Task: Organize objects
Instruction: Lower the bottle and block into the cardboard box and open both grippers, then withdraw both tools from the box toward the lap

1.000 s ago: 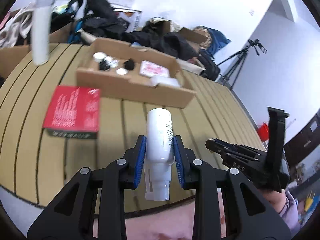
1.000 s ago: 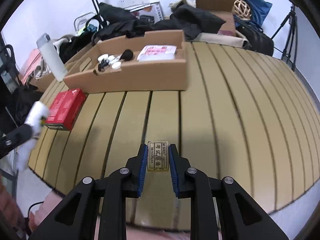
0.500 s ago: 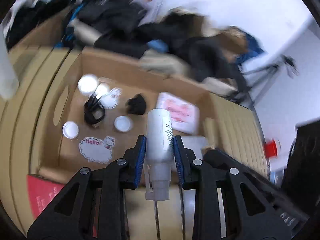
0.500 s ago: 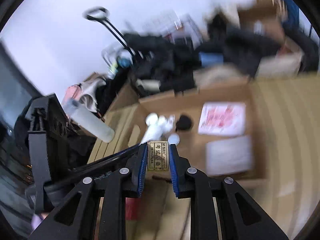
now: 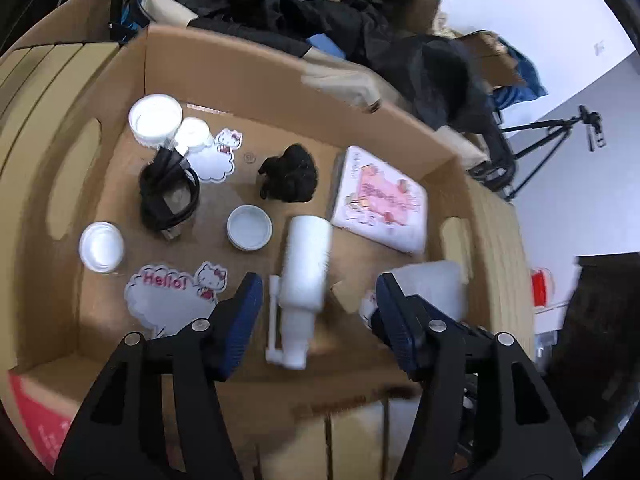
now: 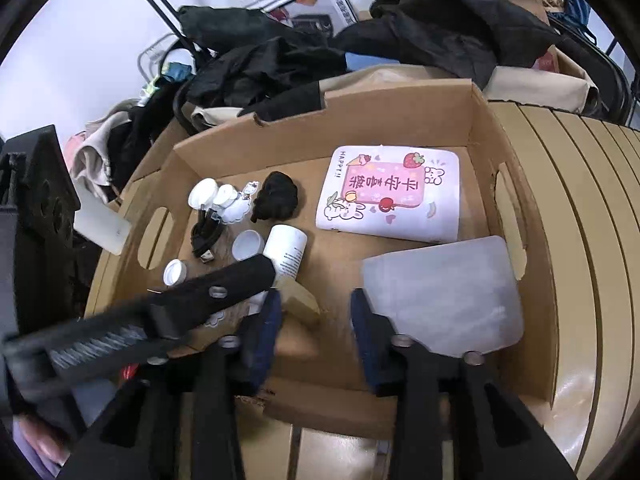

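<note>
Slatted wood table point(image 6: 580, 208) with a cardboard box point(image 5: 120, 92) on it, black clothing heaped behind; both grippers over the box.

Left gripper point(image 5: 318, 312) spread wide, empty: white pump bottle point(image 5: 305, 256) lies loose between its fingers on the box floor, long axis running straight ahead, pump end toward the tool. Right gripper point(image 6: 316, 316) also apart, empty; small tan card point(image 6: 298, 300) sits just ahead of its left finger. Only the right view shows the frosted plastic sheet point(image 6: 440, 292) whole; only the left view shows the "Hello!" sticker point(image 5: 168, 296) and red box point(image 5: 40, 412).
</note>
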`<state>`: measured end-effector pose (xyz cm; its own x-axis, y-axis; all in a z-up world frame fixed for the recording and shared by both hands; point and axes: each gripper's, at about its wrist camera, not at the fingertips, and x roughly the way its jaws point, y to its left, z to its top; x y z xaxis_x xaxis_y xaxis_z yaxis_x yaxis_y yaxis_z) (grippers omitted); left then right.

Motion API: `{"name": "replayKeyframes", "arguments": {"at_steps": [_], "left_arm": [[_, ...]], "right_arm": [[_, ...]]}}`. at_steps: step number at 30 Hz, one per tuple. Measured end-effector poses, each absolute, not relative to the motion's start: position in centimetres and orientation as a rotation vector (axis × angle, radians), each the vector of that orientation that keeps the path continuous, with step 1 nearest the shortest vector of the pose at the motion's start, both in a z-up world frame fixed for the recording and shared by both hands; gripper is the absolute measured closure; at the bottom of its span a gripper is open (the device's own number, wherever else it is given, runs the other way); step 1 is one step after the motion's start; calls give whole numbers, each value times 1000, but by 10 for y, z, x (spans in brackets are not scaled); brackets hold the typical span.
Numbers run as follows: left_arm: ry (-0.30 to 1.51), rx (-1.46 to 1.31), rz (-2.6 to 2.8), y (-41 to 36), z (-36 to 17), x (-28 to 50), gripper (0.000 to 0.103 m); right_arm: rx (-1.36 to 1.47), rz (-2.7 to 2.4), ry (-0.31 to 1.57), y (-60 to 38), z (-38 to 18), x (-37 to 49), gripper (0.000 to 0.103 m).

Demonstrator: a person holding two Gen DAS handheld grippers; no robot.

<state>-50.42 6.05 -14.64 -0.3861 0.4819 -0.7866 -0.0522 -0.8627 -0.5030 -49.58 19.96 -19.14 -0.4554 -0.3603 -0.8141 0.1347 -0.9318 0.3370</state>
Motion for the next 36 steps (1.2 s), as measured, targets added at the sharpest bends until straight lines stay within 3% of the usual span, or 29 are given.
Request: {"name": "replayKeyframes", "arguments": {"at_steps": [3,5,8,10,14,16,22,28,31,33,36], "left_arm": [[-476,-1438,2379,50,-113,-489,38],[-327,-1396,2482,40,-84,-473,18],[-90,-1376,2622,19,-48,-448,0],[-38,-1428,2681,-1,-34,-434,0],[-97,-1488,2701,-40,-12,-399,0],[-116,-1478,2716,-49,-4,-383,0],[-84,-1432,2722,-49,11,-316,0],[-183,-1222,2694,-55,13,-190,0],[-253,-1132,2701,-61,6,-129,0],[-229,-1137,2674,-57,0,-109,0],[-138,-1181,2683,-51,-8,-108,0]], "right_arm": [[1433,-2444,-340,203,-174,-495,52],[1401,-2459,-356,212,-150,-491,45],[1371,-2494,-372,232,-106,-474,40],[1417,-2524,-381,247,-83,-465,36],[1433,-2551,-413,265,-42,-440,31],[1402,-2585,-423,272,-26,-419,23],[1362,-2570,-419,265,-9,-361,23],[1183,-2575,-362,258,-11,-243,23],[1194,-2415,-472,256,-32,-174,23],[1222,-2358,-517,252,-50,-142,23],[1333,-2301,-427,240,-67,-139,23]]}}
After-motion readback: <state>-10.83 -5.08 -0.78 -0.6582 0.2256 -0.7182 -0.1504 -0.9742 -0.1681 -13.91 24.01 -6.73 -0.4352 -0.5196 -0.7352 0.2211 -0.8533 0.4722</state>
